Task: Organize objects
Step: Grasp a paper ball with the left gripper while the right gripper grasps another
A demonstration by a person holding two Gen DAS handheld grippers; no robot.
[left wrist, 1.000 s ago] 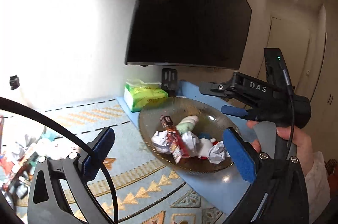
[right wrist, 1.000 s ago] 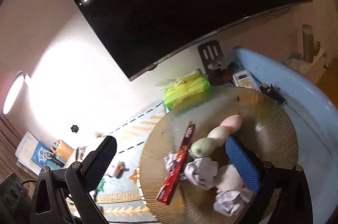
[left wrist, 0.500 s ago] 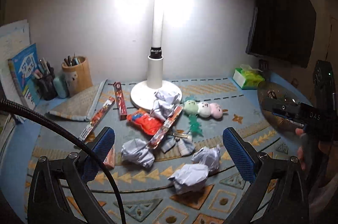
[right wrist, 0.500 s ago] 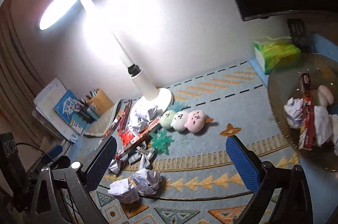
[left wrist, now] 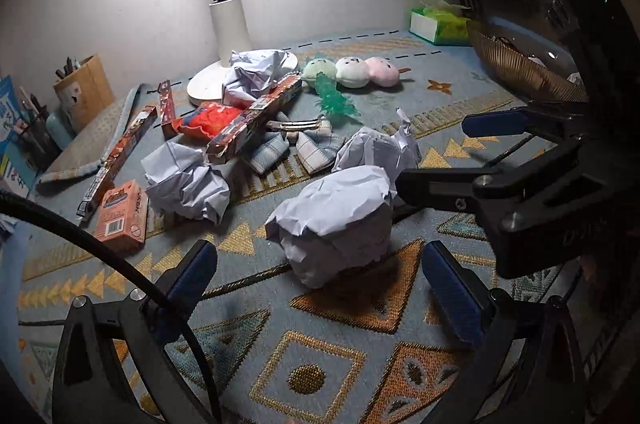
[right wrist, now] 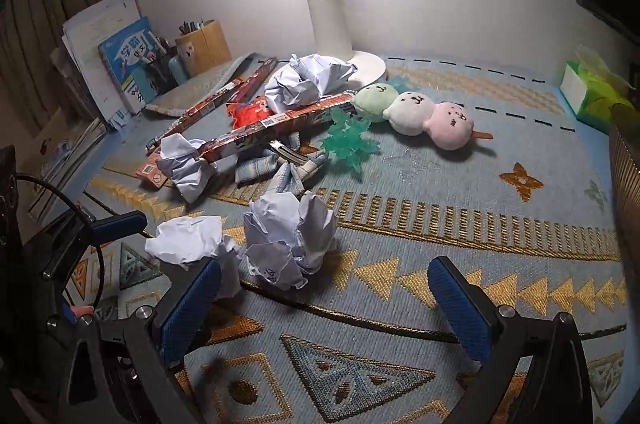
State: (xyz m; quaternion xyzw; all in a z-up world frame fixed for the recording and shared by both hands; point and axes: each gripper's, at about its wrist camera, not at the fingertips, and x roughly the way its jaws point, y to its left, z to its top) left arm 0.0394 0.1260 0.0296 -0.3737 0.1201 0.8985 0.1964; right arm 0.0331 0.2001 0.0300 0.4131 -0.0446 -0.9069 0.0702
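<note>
My left gripper [left wrist: 320, 288] is open and empty, low over the mat, with a crumpled paper ball [left wrist: 336, 224] just ahead between its fingers. My right gripper [right wrist: 324, 304] is open and empty, with another paper ball [right wrist: 290, 238] just ahead of it. The near ball also shows at the left in the right wrist view [right wrist: 188, 244]. More paper balls [left wrist: 188, 180] [left wrist: 256, 72], long red boxes [left wrist: 256, 120], a plaid cloth [left wrist: 296, 148], a green toy [right wrist: 348, 144] and a three-ball plush [right wrist: 416, 114] lie beyond. A brown glass bowl [left wrist: 516, 68] stands at the right.
A white lamp base [right wrist: 368, 64] stands at the back. A pen cup [right wrist: 202, 44] and books [right wrist: 120, 60] are at the back left, a green tissue pack [left wrist: 440, 24] at the back right. An orange small box [left wrist: 124, 216] lies at the left.
Both grippers swung away from the bowl to the left and came down low over the mat, close to the two nearest paper balls. Both stayed open.
</note>
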